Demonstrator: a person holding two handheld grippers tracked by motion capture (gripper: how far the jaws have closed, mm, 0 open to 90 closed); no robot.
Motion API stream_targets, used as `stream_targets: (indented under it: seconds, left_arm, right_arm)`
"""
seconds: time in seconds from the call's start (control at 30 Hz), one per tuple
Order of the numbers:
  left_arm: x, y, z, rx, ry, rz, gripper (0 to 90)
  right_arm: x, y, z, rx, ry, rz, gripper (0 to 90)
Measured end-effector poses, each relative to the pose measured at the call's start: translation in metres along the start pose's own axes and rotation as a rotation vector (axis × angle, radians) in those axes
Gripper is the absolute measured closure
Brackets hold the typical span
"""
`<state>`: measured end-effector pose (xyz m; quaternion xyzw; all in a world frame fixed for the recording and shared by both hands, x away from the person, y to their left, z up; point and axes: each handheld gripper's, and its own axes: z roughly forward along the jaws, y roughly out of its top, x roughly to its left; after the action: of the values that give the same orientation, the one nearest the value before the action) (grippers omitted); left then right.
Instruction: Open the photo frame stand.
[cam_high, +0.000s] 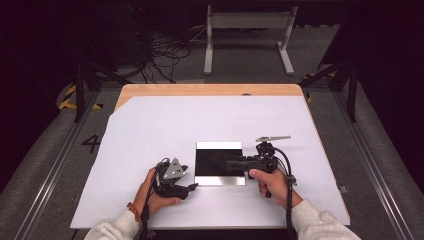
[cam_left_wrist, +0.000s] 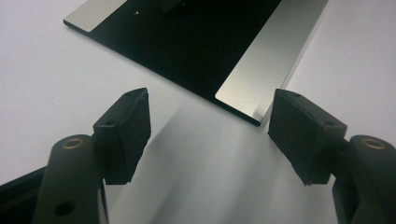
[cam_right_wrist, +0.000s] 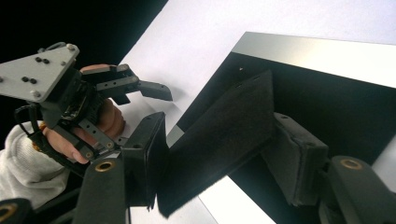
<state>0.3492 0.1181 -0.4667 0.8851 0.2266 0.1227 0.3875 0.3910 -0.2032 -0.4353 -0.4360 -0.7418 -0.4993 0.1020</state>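
Note:
A flat black plate with silver strips along two edges (cam_high: 220, 180) lies in the middle of a white sheet. My right gripper (cam_high: 231, 163) reaches over it from the right, shut on a black felt-like pad (cam_right_wrist: 219, 140) that hangs slanted between the jaws above the plate's dark face (cam_right_wrist: 327, 98). My left gripper (cam_high: 189, 178) rests on the sheet just off the plate's near left corner. Its jaws (cam_left_wrist: 210, 100) stand open with nothing between them, and the corner of a silver strip (cam_left_wrist: 271, 56) lies just ahead. The left gripper (cam_right_wrist: 149, 100) and the hand holding it also appear in the right gripper view.
The white sheet (cam_high: 165, 125) covers most of a wooden table (cam_high: 210, 90), with bare sheet all around the plate. On the floor behind the table stand a white frame (cam_high: 247, 35) and loose cables (cam_high: 165, 55). Dark stands flank the table.

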Motion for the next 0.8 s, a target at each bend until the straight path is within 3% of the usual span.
stream_targets:
  seconds: [0.47, 0.8]
  left_arm:
    - [0.0006, 0.0005, -0.0009, -0.01, -0.007, -0.015, 28.4]
    - [0.0087, 0.0004, -0.0029, -0.025, -0.026, -0.078, 24.3]
  right_arm:
    - [0.0007, -0.0033, 0.0017, 0.022, -0.02, -0.036, 47.4]
    - [0.002, -0.0058, 0.0007, 0.022, -0.029, -0.102, 49.3]
